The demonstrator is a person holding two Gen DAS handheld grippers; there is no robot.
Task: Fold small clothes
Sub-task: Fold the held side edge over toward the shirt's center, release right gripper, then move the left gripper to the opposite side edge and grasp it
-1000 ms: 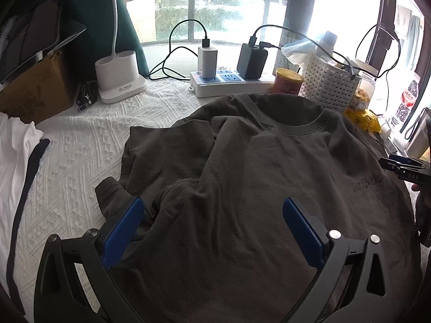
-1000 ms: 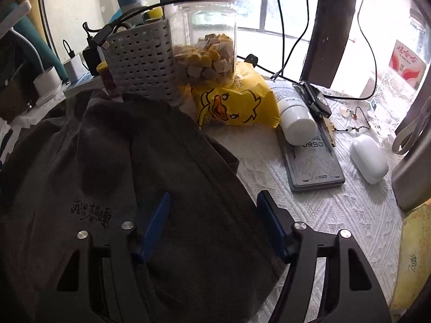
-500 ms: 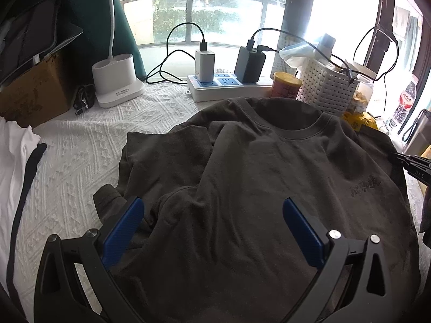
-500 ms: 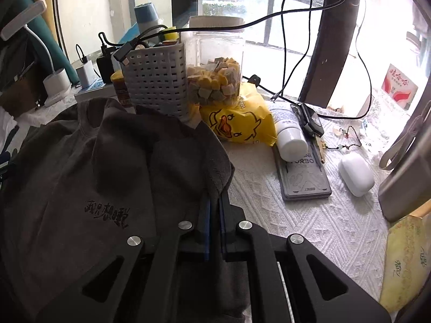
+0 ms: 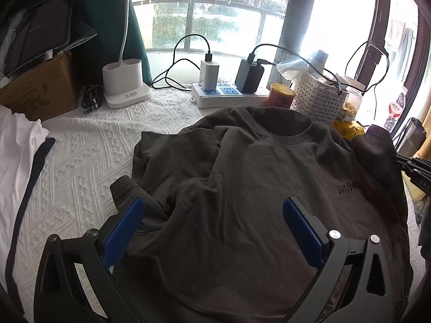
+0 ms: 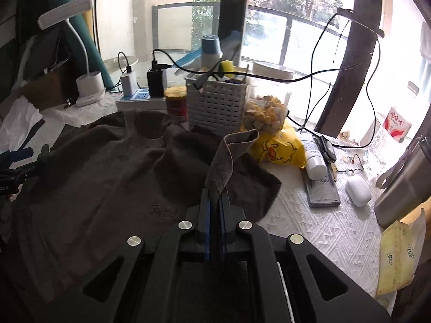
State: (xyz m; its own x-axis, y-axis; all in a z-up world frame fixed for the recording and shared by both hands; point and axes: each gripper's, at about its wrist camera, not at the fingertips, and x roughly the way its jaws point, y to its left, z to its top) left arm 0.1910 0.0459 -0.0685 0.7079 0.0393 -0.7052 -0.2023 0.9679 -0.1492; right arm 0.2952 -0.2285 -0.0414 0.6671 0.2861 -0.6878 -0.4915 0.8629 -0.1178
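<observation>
A dark grey T-shirt (image 5: 256, 188) lies spread on the white knit cloth, collar toward the window, its left sleeve crumpled. My left gripper (image 5: 212, 228) is open and hovers over the shirt's lower left part, holding nothing. My right gripper (image 6: 215, 204) is shut on the shirt's right sleeve (image 6: 229, 156) and holds it lifted off the table, the hem standing up in a loop. The shirt (image 6: 107, 183) fills the left of the right wrist view. The right gripper also shows at the right edge of the left wrist view (image 5: 414, 169).
A white basket (image 6: 215, 105), red-and-yellow can (image 6: 176, 102), snack jar (image 6: 266, 107) and yellow bag (image 6: 277, 148) stand behind the shirt. A power strip (image 5: 226, 97) and lamp base (image 5: 124, 86) sit by the window. White clothing (image 5: 16, 156) lies left. A bottle, case and steel cup (image 6: 401, 185) lie right.
My right gripper has closed on the shirt's right sleeve and lifted it up off the table. My left gripper has stayed open and drawn back a little.
</observation>
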